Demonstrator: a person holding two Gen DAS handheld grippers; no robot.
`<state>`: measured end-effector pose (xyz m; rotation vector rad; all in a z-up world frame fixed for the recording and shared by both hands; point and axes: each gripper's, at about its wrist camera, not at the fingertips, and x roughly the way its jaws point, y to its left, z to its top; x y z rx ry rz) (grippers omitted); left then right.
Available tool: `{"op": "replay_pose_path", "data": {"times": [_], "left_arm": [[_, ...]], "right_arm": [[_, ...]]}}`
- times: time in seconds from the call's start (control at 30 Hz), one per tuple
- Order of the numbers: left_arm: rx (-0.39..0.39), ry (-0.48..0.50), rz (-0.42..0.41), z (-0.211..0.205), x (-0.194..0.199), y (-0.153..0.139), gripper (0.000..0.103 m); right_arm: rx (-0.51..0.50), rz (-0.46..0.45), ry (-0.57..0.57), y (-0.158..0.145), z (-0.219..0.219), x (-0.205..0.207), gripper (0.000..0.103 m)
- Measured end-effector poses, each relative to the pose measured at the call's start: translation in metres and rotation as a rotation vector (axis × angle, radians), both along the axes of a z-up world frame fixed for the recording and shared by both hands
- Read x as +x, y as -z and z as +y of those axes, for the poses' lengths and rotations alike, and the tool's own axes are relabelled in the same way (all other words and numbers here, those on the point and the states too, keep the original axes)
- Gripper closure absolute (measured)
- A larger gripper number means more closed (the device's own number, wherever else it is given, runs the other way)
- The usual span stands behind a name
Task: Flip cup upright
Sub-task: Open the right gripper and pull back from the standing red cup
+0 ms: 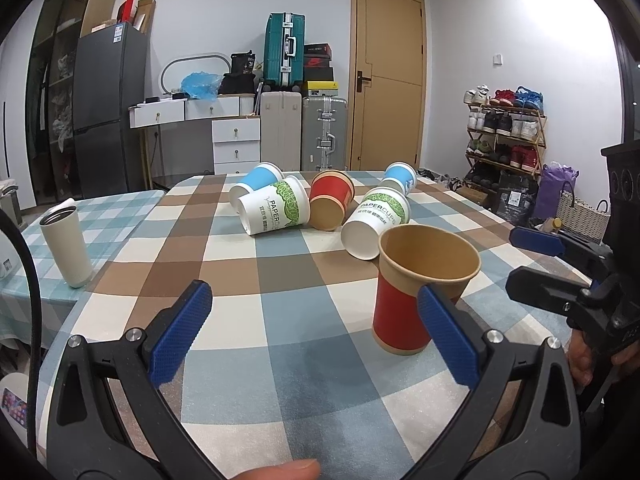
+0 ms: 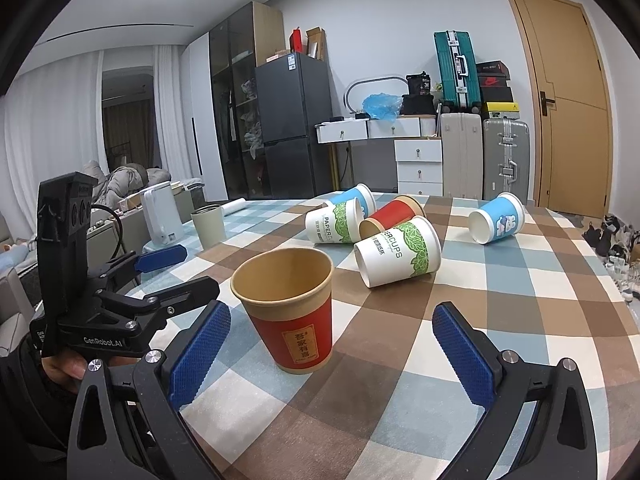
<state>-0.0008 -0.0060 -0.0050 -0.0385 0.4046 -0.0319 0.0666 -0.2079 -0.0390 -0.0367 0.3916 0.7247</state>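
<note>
Both released: left gripper (image 1: 316,334), right gripper (image 2: 332,344) spread wide; red cup (image 2: 290,312) upright at 12 o'clock, five cups (image 2: 396,252) beyond on sides, awaiting flips.

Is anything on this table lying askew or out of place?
Yes. Five paper cups lie on their sides on the checked tablecloth: two white-green, two blue, one red. Only the near red cup stands upright. Nothing looks spilled.

Left gripper (image 1: 316,330): jaws spread wide, blue pads (image 1: 180,336) apart and holding nothing; right gripper (image 2: 330,354): jaws likewise spread wide, nothing between the pads (image 2: 200,354); both grippers level, pointed forward, side by side.
</note>
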Motion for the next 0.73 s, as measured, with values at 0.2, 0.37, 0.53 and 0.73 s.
{"op": "replay_pose_path", "data": {"times": [0.2,0.37,0.53,0.73], "left_arm": [[-0.002,0.0,0.0,-0.0004,0.0001,0.0001,0.0],[-0.002,0.0,-0.001,-0.0007,0.0,0.0002,0.0],[-0.004,0.001,0.0,-0.001,-0.0002,0.0001,0.0],[-0.003,0.0,-0.001,-0.001,-0.0003,0.0001,0.0]], "right_arm": [[-0.002,-0.002,-0.001,0.0,0.0006,-0.0008,0.0],[-0.004,-0.002,-0.001,-0.0003,0.0013,-0.0013,0.0],[-0.005,-0.002,-0.004,-0.0002,0.0013,-0.0013,0.0],[-0.006,-0.001,-0.004,0.0,0.0017,-0.0015,0.0]]}}
